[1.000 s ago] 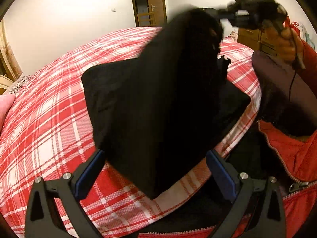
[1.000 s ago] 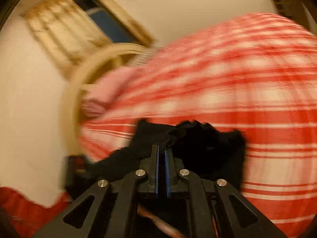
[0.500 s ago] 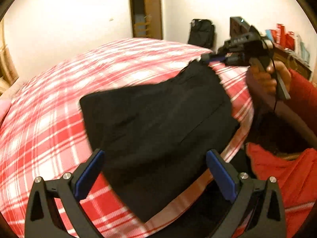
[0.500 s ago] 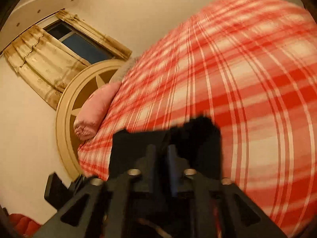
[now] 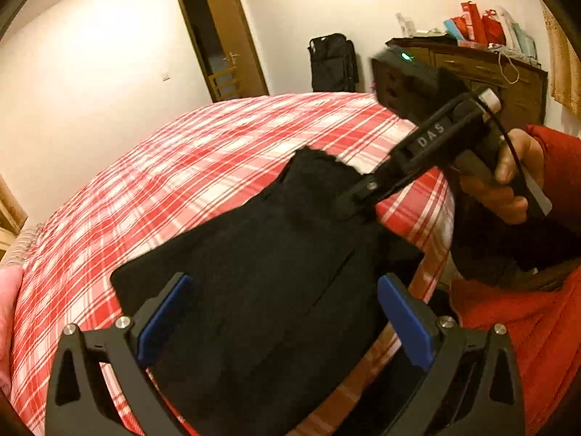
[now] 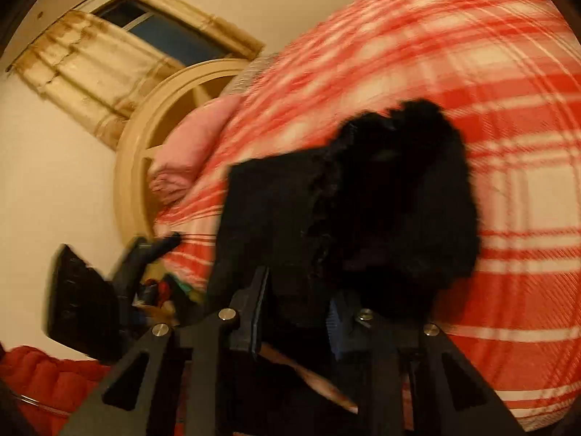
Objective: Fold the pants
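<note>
Black pants [image 5: 268, 279] lie folded on the near edge of a red and white plaid bed [image 5: 189, 167]. My left gripper [image 5: 283, 312] is open above them, its blue pads wide apart on either side of the cloth. My right gripper [image 5: 348, 200] reaches in from the right with its tips at the far bunched corner of the pants. In the right wrist view the right gripper [image 6: 297, 309] stands part open with the black pants [image 6: 363, 210] lying between and beyond its fingers. The view is blurred.
A pink pillow [image 6: 196, 145] and a round cream headboard [image 6: 145, 145] are at the head of the bed. A wooden dresser [image 5: 490, 76], a black suitcase [image 5: 332, 61] and an open door [image 5: 225, 40] stand beyond the bed. My red jacket [image 5: 526, 327] is close at the right.
The right gripper has brought the lifted flap of the pants down onto the bed and has opened. The left gripper has stayed open over the near part.
</note>
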`<state>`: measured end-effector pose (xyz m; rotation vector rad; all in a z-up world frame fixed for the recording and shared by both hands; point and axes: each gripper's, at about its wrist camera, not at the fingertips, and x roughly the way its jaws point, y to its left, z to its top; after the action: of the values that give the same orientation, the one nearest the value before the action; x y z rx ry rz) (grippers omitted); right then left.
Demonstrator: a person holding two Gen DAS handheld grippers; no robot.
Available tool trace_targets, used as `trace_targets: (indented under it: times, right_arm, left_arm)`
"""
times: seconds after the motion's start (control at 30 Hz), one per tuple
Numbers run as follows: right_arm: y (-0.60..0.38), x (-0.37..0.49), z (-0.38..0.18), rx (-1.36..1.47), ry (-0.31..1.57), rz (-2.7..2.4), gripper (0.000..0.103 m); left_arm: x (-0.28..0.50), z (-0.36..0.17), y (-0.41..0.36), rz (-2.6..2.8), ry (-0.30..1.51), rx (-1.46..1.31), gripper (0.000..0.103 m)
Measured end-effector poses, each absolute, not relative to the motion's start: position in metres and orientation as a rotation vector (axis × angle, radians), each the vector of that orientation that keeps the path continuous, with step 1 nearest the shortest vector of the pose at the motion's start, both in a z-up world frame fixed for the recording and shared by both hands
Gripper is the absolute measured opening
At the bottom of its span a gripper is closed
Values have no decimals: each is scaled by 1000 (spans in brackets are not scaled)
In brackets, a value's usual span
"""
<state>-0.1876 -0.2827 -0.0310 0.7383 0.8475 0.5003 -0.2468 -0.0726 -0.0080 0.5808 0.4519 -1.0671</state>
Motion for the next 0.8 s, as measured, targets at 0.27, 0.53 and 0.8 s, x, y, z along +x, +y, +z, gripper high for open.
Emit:
trace_targets:
  times: [0.27,0.53,0.8]
  right_arm:
    - [-256,-134,18,787,845,660,12]
    - [-264,-104,16,879,762,686,15]
    - [-294,-179,5,714,674,428,72]
  left_arm:
    - [-241,10,-96,-1101,352,638,103]
    - [-174,19,-104,-1167,517,467,71]
    - [-99,10,-104,-1157,780,244,24]
